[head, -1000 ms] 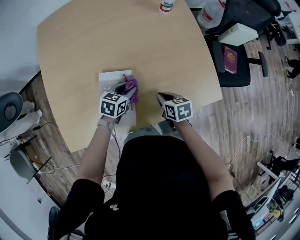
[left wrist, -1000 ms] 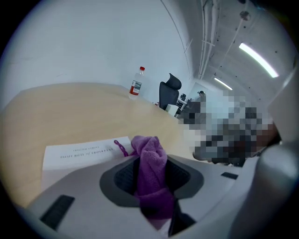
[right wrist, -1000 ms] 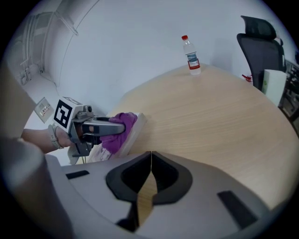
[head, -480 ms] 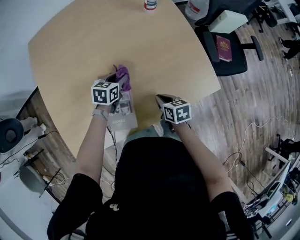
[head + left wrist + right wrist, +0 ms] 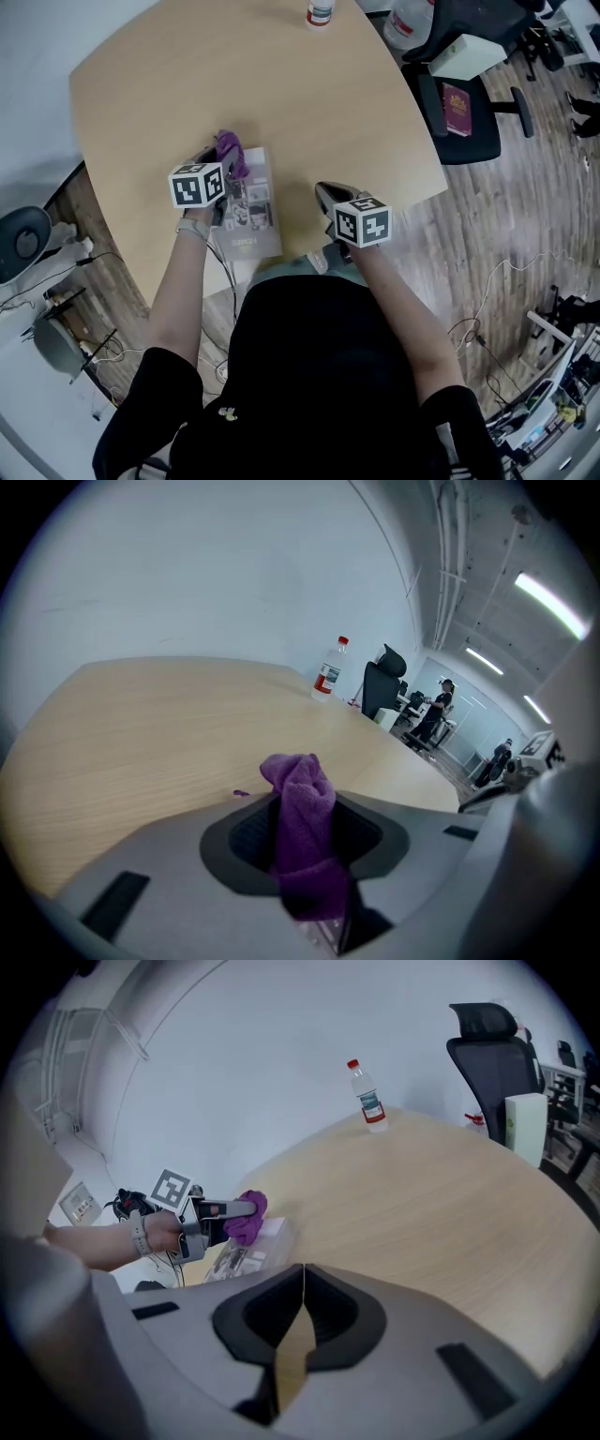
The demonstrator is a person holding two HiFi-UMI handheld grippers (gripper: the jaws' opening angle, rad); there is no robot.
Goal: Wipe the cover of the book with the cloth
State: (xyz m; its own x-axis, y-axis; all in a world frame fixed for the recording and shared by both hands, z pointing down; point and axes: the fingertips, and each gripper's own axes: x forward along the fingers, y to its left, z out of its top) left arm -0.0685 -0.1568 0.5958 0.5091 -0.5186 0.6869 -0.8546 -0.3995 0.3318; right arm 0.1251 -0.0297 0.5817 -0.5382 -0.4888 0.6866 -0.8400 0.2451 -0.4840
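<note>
Left tool (image 5: 305,819) clamps purple cloth (image 5: 300,785) at book (image 5: 253,217) far corner.
Right tool (image 5: 302,1309) closed nearby; water bottle (image 5: 320,12) at counter (image 5: 309,103) far edge.

Book (image 5: 251,214) on table's (image 5: 178,84) near edge, cloth (image 5: 228,147) at its far end, bottle (image 5: 320,11) beyond

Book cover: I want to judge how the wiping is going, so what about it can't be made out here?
- Print on the book: head view, too small to read.
- Its left edge: head view, hidden under the left gripper.
- Whether the cloth touches the cover: left gripper view, the tongs' body hides nearly all of the book.
- Dirt on it: right gripper view, too small; the cloth covers one corner.
</note>
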